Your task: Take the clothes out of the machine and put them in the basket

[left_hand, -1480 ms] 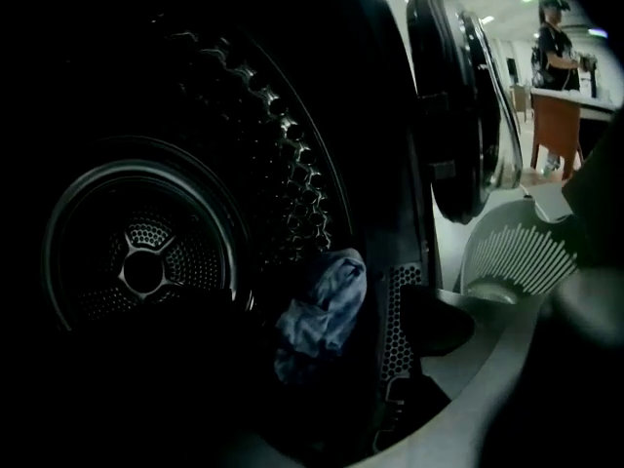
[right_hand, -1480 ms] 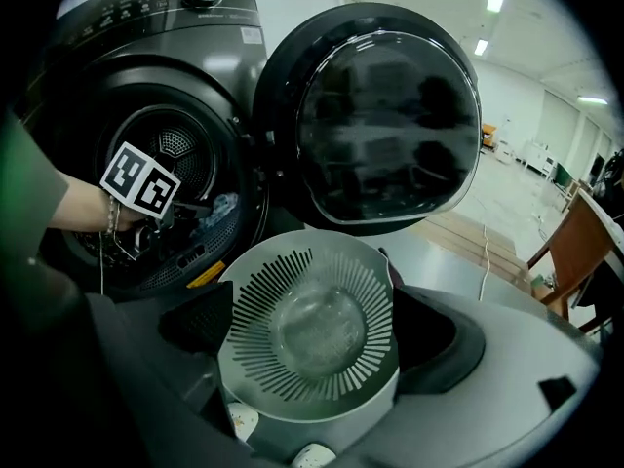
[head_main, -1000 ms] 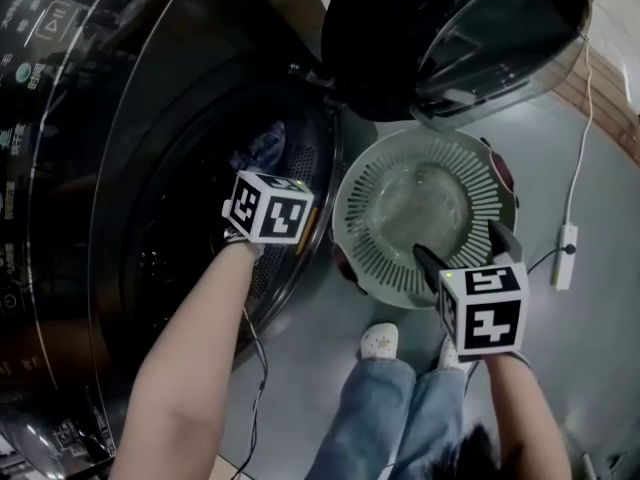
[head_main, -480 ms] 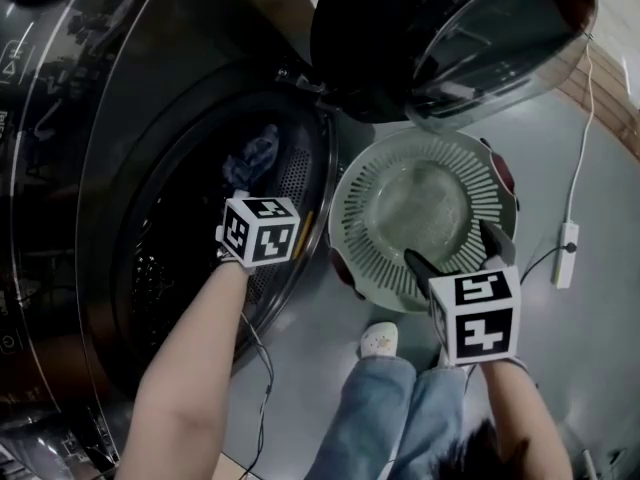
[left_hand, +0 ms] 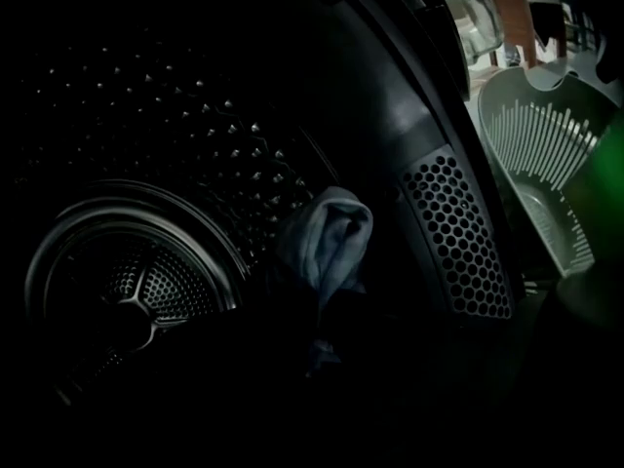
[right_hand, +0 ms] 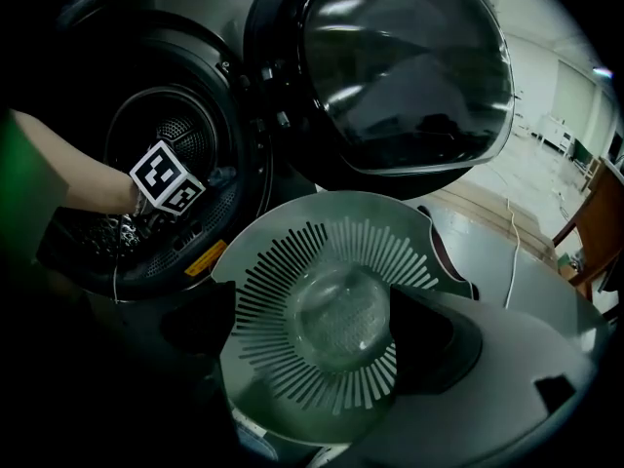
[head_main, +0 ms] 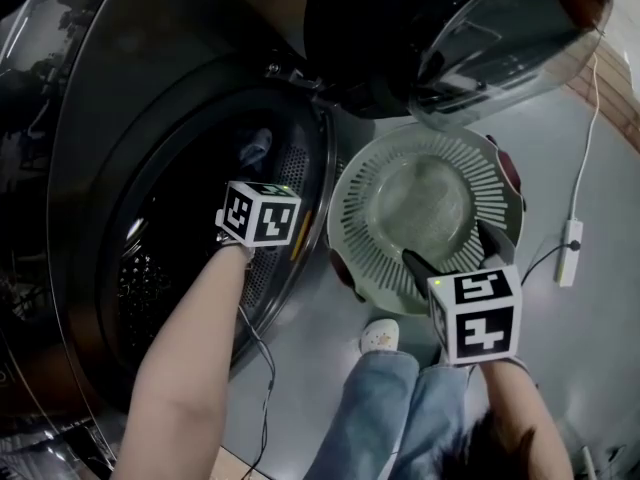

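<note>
grey, smooth floor (head_main: pixel 600 368) fills the head view, where a round, pale green slotted plastic basket (head_main: pixel 352 230) sits just beside the dark machine (head_main: pixel 90 168) under its glossy glass door (head_main: pixel 440 18), the right gripper (head_main: pixel 452 250) hanging over the basket with its jaws spread wide and the left gripper (head_main: pixel 250 176) reaching into the drum. in the left gripper view the perforated metal drum (left_hand: pixel 146 135) is dim, and the jaws, having just been closing, pinch the lower fold of a soft pale blue cloth (left_hand: pixel 327 237) inside it near the mouth. in the right gripper view the spread dark jaws frame the basket's round dotted base.
</note>
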### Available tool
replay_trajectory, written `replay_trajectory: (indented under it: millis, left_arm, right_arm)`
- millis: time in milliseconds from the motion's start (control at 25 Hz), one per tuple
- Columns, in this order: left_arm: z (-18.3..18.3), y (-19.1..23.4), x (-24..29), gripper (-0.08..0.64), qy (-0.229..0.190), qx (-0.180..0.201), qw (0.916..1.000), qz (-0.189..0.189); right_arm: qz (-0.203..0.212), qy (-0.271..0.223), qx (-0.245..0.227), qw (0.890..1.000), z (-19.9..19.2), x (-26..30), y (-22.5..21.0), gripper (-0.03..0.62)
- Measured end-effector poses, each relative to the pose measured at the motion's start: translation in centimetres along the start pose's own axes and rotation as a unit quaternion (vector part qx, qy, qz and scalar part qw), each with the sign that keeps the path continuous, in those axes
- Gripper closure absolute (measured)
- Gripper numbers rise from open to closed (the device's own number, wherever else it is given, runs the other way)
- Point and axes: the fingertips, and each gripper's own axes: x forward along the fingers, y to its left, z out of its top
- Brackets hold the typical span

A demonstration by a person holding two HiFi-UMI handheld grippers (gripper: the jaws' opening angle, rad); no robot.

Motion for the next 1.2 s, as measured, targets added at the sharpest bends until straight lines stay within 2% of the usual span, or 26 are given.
replay_trajectory:
  millis: [160, 320, 600, 720, 880, 1040, 1200]
  left_arm:
    - [-0.6, -0.7, -1.1, 0.534, 0.007, -0.023, 0.9996, -0.016]
    - [-0.6, -0.7, -3.3, 0.534, 0.005, -0.037, 0.9992, -0.014]
    - [-0.7, -0.5, -8.4, 0.535, 0.004, -0.086, 0.9960, -0.023]
    - [-0.1, -0.4, -10.8, 0.534, -0.007, -0.109, 0.9937, -0.025]
    - [1.2, -0.4, -14.1, 0.535, -0.031, -0.113, 0.9927, -0.027]
    - [2.2, -0.9, -17.2, 0.535, -0.044, -0.145, 0.9877, -0.037]
    - [3.7, -1.1, -20.7, 0.535, -0.062, -0.188, 0.9791, -0.048]
  right_arm:
    - [0.001, 0.000, -0.006, 1.000, 0.4, -0.8, 0.2, 0.098]
    - [0.003, -0.002, 0.005, 1.000, 0.7, -2.5, 0.1, 0.101]
    - [0.006, -0.007, 0.015, 1.000, 1.3, -7.0, 0.4, 0.103]
    - [0.005, -0.009, 0.011, 1.000, 1.6, -9.0, 0.3, 0.104]
    - [0.001, -0.022, 0.011, 1.000, 2.5, -11.6, -0.1, 0.106]
    - [0.000, -0.032, 0.022, 0.999, 2.8, -13.9, -0.6, 0.107]
    - [-0.002, -0.034, 0.030, 0.999, 2.7, -15.8, -1.4, 0.109]
